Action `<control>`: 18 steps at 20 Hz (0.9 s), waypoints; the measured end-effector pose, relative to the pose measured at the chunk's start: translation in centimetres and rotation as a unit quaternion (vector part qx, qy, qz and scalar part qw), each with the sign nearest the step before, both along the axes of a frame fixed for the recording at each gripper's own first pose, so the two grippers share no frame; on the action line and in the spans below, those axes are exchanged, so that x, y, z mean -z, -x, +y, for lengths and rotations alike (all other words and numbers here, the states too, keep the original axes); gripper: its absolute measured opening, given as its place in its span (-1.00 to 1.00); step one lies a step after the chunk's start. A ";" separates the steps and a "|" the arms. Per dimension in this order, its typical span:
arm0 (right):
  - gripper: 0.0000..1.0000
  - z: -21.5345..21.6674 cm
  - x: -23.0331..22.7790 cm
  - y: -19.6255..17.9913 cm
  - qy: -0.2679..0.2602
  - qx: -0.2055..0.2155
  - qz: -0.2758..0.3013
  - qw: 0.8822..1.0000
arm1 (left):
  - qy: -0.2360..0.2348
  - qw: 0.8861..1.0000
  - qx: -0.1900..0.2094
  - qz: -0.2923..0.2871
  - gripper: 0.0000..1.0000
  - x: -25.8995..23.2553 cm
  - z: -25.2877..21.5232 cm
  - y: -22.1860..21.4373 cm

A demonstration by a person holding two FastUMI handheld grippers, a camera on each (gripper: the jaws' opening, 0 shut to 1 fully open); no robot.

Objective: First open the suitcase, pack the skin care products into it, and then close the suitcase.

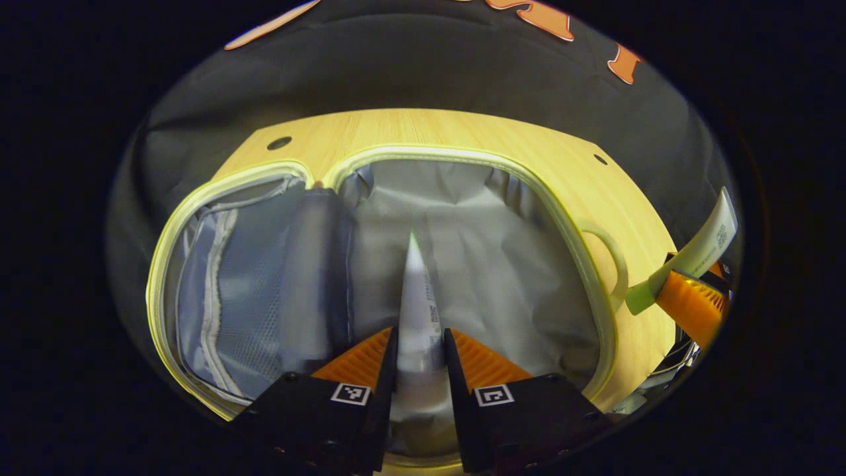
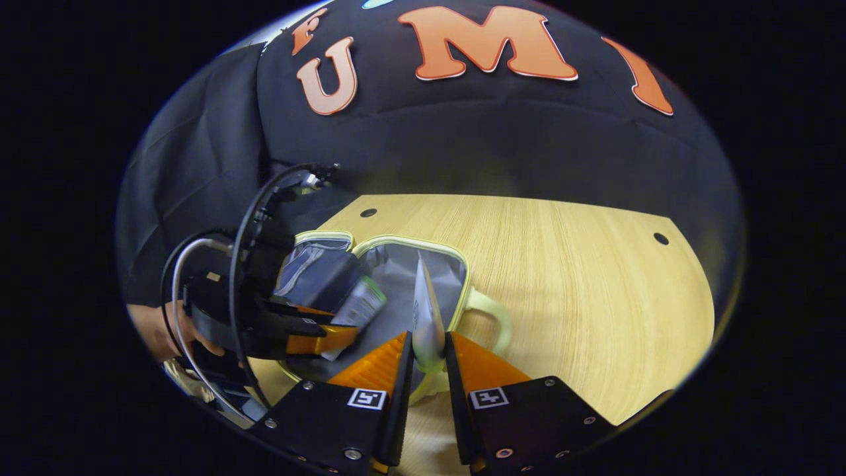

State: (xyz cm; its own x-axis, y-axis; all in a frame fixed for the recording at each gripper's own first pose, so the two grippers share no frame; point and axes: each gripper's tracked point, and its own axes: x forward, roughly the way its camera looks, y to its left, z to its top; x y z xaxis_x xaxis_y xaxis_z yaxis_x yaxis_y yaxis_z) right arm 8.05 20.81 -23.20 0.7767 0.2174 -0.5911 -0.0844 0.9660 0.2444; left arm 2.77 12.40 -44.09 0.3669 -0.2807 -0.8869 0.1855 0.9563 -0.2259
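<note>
Left gripper view: we look down from close above the open suitcase (image 1: 462,264), whose lined halves spread from 9 to 3 o'clock, with the wooden table (image 1: 423,129) at 12.
Right gripper view: we sit farther back and lower, facing across the table (image 2: 562,277) toward the booth wall at 12 o'clock.
Shared: we see the suitcase (image 2: 396,264), the table, and the other gripper: the right gripper (image 1: 687,291) at 3 o'clock, the left gripper (image 2: 317,340) at 9.

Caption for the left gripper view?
Hand-held gripper holds a tube over the open suitcase.
</note>
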 end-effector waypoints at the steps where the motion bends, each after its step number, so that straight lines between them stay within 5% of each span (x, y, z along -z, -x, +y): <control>1: -0.36 0.3 0.2 -0.2 -0.003 -0.001 0.005 1.000 | -0.003 1.000 -0.001 -0.007 -0.15 0.1 0.0 -0.4; 5: -0.36 1.0 1.3 -0.9 -0.017 -0.003 0.028 0.999 | 0.009 1.000 -0.007 -0.020 -0.12 -0.6 -0.2 -1.1; 9: -0.36 2.6 2.3 -1.8 -0.030 -0.018 0.047 0.998 | 0.024 0.996 -0.024 -0.078 0.44 -4.3 1.4 -1.6; 11: -0.36 3.7 3.1 -2.1 -0.029 -0.031 0.060 0.997 | 0.016 0.993 -0.033 -0.113 0.63 -6.9 3.6 -1.8; 18: -0.35 5.5 6.6 -3.0 -0.023 -0.035 0.117 0.992 | -0.052 0.976 -0.136 -0.164 0.80 -10.1 16.6 -1.1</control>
